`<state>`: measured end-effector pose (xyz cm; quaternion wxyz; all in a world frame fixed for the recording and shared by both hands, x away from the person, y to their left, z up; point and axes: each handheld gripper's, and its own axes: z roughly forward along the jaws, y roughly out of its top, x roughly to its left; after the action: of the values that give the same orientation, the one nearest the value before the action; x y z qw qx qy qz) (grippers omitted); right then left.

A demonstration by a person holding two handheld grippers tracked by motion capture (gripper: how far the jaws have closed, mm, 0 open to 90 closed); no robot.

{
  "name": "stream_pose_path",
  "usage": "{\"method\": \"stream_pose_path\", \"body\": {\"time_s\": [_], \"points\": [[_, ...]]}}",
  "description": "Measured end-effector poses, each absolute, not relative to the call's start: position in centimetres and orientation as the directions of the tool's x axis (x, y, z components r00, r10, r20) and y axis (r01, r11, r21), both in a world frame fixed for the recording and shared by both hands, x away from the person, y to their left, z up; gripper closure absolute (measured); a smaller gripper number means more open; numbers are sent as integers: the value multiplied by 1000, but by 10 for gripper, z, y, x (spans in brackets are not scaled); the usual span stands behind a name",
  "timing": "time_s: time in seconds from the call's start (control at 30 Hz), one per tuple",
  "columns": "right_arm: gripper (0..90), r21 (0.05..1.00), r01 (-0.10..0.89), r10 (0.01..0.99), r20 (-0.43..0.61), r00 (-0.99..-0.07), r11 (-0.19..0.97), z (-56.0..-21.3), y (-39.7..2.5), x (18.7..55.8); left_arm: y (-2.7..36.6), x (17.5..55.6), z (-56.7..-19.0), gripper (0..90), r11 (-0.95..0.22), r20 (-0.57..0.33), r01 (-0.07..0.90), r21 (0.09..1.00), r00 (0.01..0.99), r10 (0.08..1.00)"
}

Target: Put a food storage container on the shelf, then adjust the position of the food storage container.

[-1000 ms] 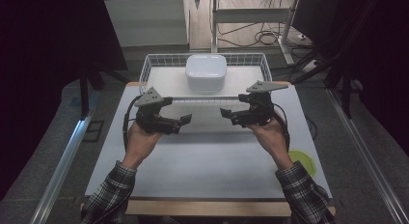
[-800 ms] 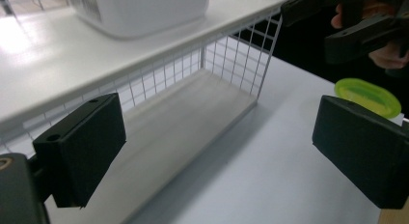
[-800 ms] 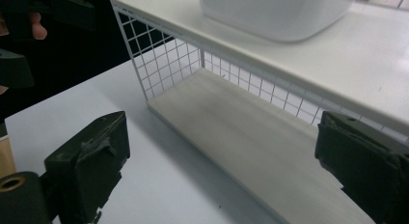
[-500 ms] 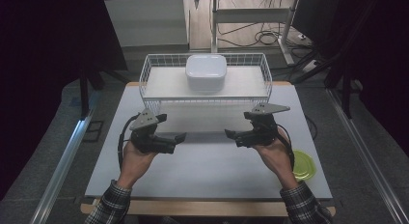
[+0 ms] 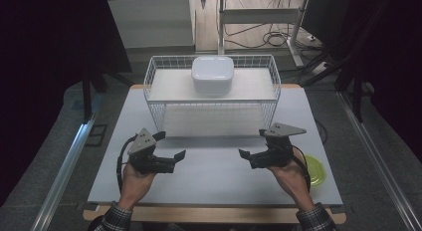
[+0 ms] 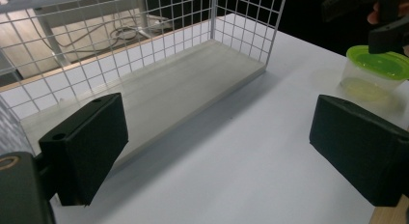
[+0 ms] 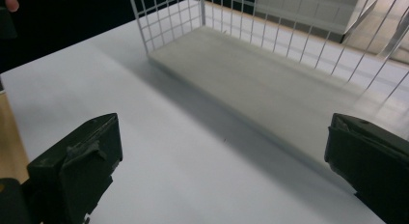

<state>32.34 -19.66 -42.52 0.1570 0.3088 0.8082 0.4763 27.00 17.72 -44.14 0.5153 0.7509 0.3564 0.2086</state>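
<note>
White surface (image 5: 214, 176), both hands low and level.
Left gripper (image 5: 171, 150) and right gripper (image 5: 253, 145) face inward, fingers wide, empty.

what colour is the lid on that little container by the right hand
Bright green lid on a clear container; it shows best in the left gripper view.

White wire rack (image 5: 211, 99), white lidded box (image 5: 213, 74), green-lidded clear tub (image 6: 376, 72), plaid sleeves (image 5: 114, 220)
</note>
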Motion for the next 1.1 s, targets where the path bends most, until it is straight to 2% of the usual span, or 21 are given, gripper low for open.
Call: {"method": "stream_pose_path", "body": {"time_s": [0.2,0.3,0.47,0.93,1.1], "points": [[2,863,365,661,49,-749,349,-438,-203,310,176,261,-461,62,-236,-50,336,912,662,748],[14,866,363,677,40,-735,343,-441,-205,304,176,253,-476,71,-242,-25,331,912,633,774],[22,866,374,686,50,-726,332,-449,-206,296,179,245,-491,71,-265,-26,368,891,625,780],[34,818,423,705,31,-709,390,-471,-207,281,186,232,-507,70,-294,-16,402,867,612,790],[4,804,448,727,30,-686,390,-470,-210,283,184,232,-508,68,-310,0,396,865,616,787]]}}
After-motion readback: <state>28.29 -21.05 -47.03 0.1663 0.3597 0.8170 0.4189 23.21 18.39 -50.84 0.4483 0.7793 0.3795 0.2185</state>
